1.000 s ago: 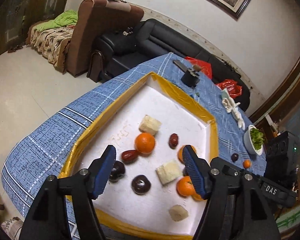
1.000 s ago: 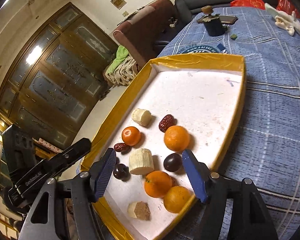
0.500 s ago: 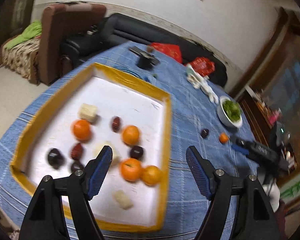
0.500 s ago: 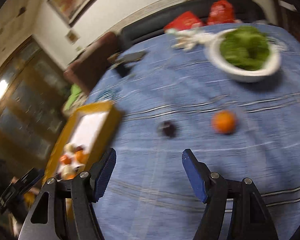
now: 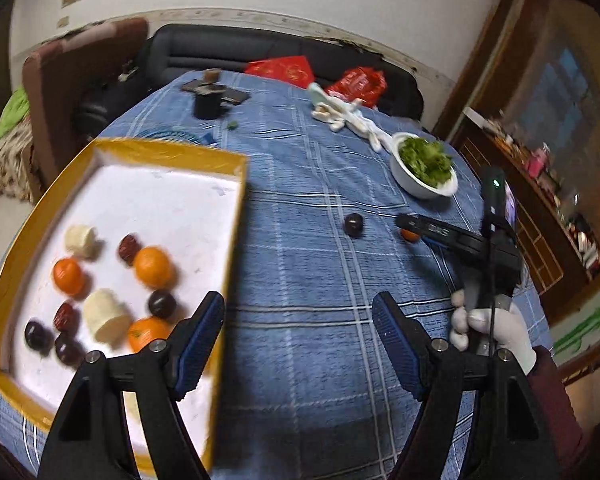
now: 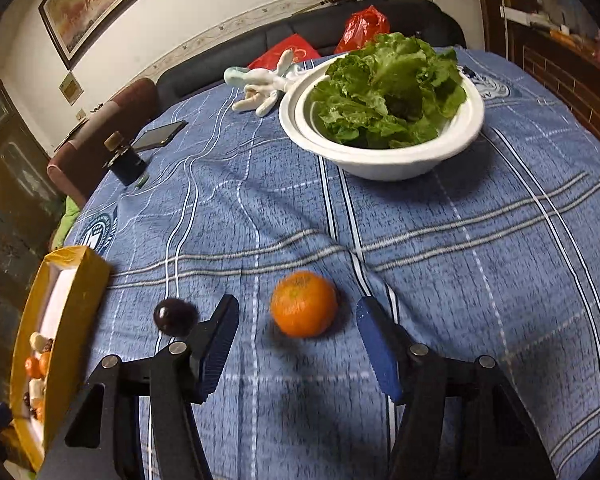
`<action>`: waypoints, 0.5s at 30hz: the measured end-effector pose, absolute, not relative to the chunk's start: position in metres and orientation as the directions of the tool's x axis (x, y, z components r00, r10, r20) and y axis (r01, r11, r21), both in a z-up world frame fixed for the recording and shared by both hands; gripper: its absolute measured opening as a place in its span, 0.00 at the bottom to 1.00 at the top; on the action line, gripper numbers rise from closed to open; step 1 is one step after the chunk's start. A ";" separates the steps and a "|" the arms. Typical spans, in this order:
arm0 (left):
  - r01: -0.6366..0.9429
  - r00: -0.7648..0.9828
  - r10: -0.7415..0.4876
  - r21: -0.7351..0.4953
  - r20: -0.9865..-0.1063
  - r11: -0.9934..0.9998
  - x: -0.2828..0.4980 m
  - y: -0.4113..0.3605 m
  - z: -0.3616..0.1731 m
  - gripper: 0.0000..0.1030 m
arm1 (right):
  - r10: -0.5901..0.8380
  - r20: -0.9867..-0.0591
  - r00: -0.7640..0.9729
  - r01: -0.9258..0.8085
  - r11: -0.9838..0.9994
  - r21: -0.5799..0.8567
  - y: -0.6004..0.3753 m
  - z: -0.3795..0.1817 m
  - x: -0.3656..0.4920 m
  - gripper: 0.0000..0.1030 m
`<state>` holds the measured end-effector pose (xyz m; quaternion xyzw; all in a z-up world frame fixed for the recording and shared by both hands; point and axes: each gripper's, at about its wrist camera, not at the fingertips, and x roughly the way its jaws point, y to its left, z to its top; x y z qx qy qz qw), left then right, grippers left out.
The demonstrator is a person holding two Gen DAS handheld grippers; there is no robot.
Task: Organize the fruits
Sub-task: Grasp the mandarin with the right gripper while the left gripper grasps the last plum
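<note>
A: Log it. Where's my right gripper (image 6: 296, 344)?

B: Low over the blue checked tablecloth (image 6: 460, 260), jaws wide apart, nothing between the pads. A loose orange (image 6: 303, 305) sits on the cloth just past the fingertips, in line with the gap, touching neither finger.

A: I read the same. Dark plum (image 6: 174, 315) to the left of the orange, near my left finger, apart from it. Farther off, a white bowl (image 6: 384, 160) heaped with lettuce (image 6: 388, 88).

B: And the left gripper (image 5: 300, 332)?

A: Also spread open, empty, held above the cloth at the tray's right edge. The yellow-rimmed tray (image 5: 228, 240) lies left of it, with a white floor.

B: Contents?

A: Three oranges I can count, one far right in the group (image 5: 153, 266). White chunks, one near the middle (image 5: 105, 314). Dark plums and reddish dates scattered among them; the near ones are blurred. The left finger covers part of the tray's near corner.

B: From the left camera I also see the right gripper out to the right, held by a white-gloved hand (image 5: 492, 330), its tip at the loose orange. The plum is just left of it.

A: Far end of the table: a phone (image 6: 160, 134), a small dark pot (image 6: 128, 164), a pair of pale gloves (image 6: 260, 84).
</note>
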<state>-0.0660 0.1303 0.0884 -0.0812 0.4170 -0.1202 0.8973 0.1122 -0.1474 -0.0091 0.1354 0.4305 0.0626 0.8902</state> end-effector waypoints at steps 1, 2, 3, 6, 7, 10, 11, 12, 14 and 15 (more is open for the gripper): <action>0.159 0.619 -0.285 -0.238 -0.732 0.958 -0.062 0.125 0.088 0.74 | 0.228 -0.745 0.627 0.003 0.956 0.295 -0.146 -0.009 0.114 0.62; 0.167 0.614 -0.284 -0.231 -0.736 0.959 -0.057 0.118 0.086 0.75 | 0.235 -0.740 0.630 -0.006 0.955 0.298 -0.145 -0.010 0.115 0.55; 0.177 0.609 -0.287 -0.226 -0.740 0.958 -0.051 0.111 0.084 0.75 | 0.238 -0.739 0.630 -0.013 0.955 0.295 -0.144 -0.011 0.116 0.44; 0.198 0.595 -0.292 -0.215 -0.749 0.956 -0.031 0.091 0.077 0.74 | 0.244 -0.733 0.636 -0.022 0.954 0.298 -0.146 -0.011 0.114 0.34; 0.202 0.588 -0.291 -0.212 -0.755 0.956 -0.024 0.085 0.074 0.74 | 0.264 -0.727 0.634 -0.031 0.948 0.318 -0.149 -0.010 0.112 0.34; 0.224 0.576 -0.294 -0.198 -0.763 0.954 -0.003 0.064 0.064 0.74 | 0.287 -0.711 0.642 -0.035 0.938 0.346 -0.156 -0.006 0.107 0.34; 0.226 0.577 -0.282 -0.182 -0.766 0.957 0.004 0.058 0.060 0.74 | 0.308 -0.702 0.641 -0.041 0.928 0.370 -0.159 -0.003 0.106 0.34; 0.230 0.575 -0.272 -0.166 -0.772 0.959 0.012 0.051 0.056 0.74 | 0.322 -0.695 0.643 -0.045 0.922 0.385 -0.161 -0.002 0.104 0.35; 0.238 0.567 -0.255 -0.140 -0.783 0.961 0.027 0.039 0.047 0.74 | 0.344 -0.682 0.645 -0.057 0.912 0.407 -0.164 0.003 0.101 0.35; 0.242 0.565 -0.244 -0.124 -0.788 0.962 0.034 0.034 0.042 0.74 | 0.354 -0.677 0.646 -0.062 0.908 0.415 -0.165 0.004 0.100 0.35</action>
